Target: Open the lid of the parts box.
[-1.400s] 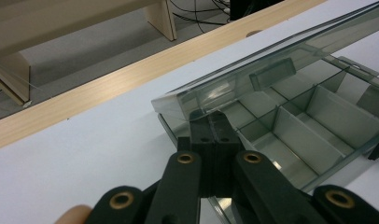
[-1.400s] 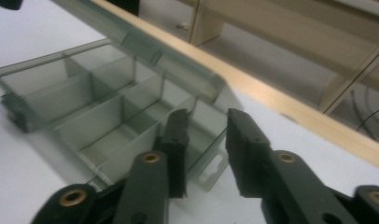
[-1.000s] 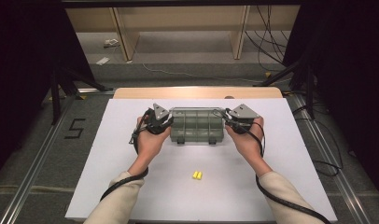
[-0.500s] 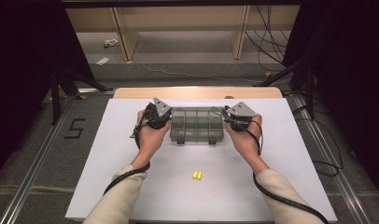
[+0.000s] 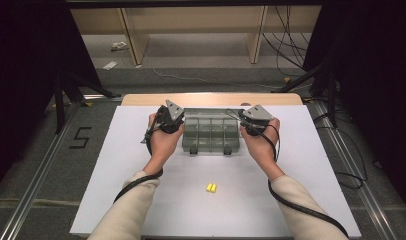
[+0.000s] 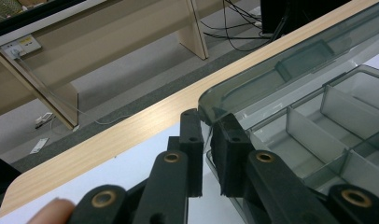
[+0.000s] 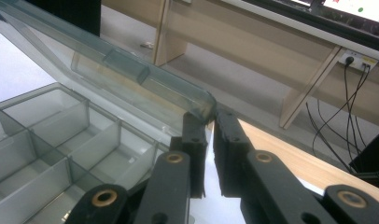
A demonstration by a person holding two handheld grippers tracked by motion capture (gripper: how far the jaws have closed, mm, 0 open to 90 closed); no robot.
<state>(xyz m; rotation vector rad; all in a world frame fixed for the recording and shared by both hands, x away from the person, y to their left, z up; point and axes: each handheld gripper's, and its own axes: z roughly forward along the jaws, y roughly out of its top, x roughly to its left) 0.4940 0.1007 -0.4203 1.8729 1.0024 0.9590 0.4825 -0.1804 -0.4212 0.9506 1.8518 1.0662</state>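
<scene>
- Behind the white table (image 5: 116,165) we see a grey floor, wooden bench legs and loose cables; a wooden strip runs along the far edge.
- The clear organizer box (image 5: 211,135) sits at the far middle of the table, its lid (image 6: 290,65) partly raised over empty compartments.
- The left gripper (image 6: 207,122) has just been closing and now pinches the lid's left corner.
- The right gripper (image 7: 210,117) has likewise been closing and pinches the lid's right corner.
- We judge the step to be swinging the lid: move both hands together, evenly, or the lid may twist or slip.
- Two small yellow pieces (image 5: 211,187) lie on the table nearer us than the box; we leave them alone.
</scene>
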